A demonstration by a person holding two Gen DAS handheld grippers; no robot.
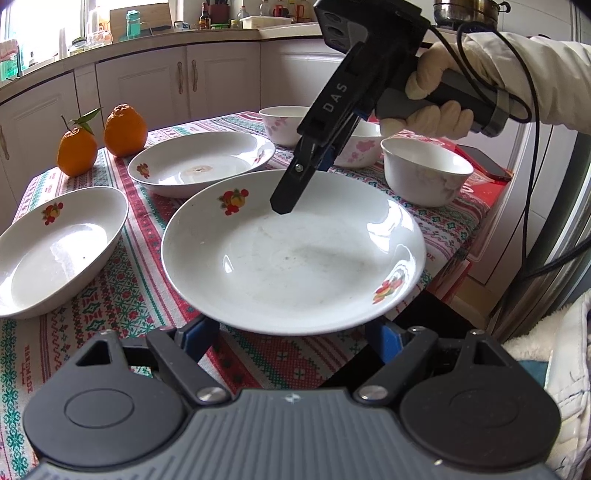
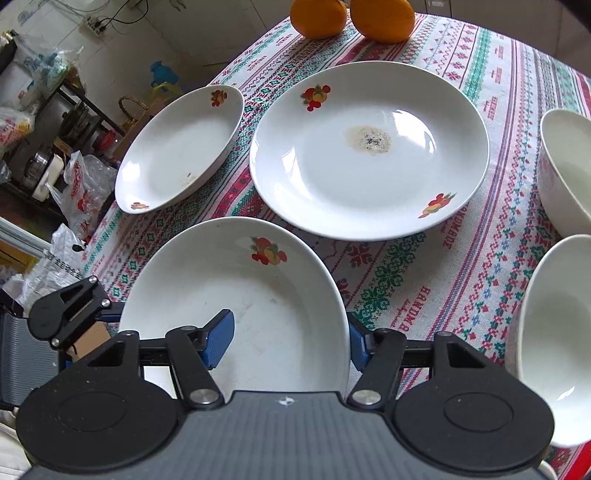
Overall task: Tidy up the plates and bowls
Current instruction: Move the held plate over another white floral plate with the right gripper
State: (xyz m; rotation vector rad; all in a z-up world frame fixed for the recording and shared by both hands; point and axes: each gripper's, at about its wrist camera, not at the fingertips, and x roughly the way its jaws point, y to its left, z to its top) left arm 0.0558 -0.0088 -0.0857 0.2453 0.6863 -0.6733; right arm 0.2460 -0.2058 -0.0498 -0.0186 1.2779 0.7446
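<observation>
Two oranges (image 1: 99,138), perhaps a phone (image 1: 484,162)

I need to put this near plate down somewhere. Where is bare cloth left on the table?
Bare tablecloth lies between the stained plate, the near plate and the bowls. The plates themselves sit close together, and the oranges fill the far edge.

Both grippers' jaws are spread wide: left gripper (image 1: 291,332) low, right gripper (image 2: 290,339) apparently angled downward.

Left gripper's fingers (image 1: 192,332) largely hidden beneath near plate (image 1: 295,258).
</observation>
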